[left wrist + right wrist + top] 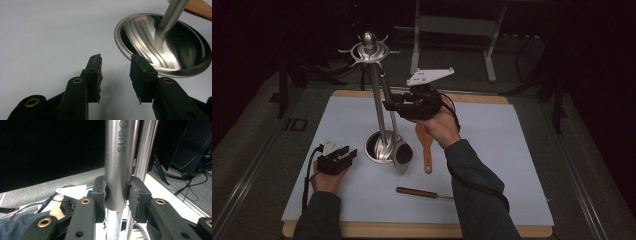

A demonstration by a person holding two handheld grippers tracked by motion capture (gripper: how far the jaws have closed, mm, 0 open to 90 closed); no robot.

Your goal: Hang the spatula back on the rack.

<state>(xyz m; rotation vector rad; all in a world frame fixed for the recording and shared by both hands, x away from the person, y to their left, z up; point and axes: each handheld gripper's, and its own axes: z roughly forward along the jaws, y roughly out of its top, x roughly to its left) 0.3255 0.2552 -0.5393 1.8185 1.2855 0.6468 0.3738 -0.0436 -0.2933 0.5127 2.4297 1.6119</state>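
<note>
as right tongs [117,192] clamp steel ladle handle [118,157] beside rack pole [379,107], near surface's [492,165] middle: polished metal, stiff, slick, top-light, bowl [402,155] heavy low. grip mid-handle, squeeze firm. left tongs [115,72] apart, empty, resting toward left edge.

A utensil stand [381,145] sits on the mat [492,150], left of centre. A ladle [401,156] leans beside its pole, bowl down, just right of the base. A wooden spatula [426,145] lies right of the ladle. A knife [422,193] lies nearer the person, before the spatula. The mat lies on a board [412,230].
</note>
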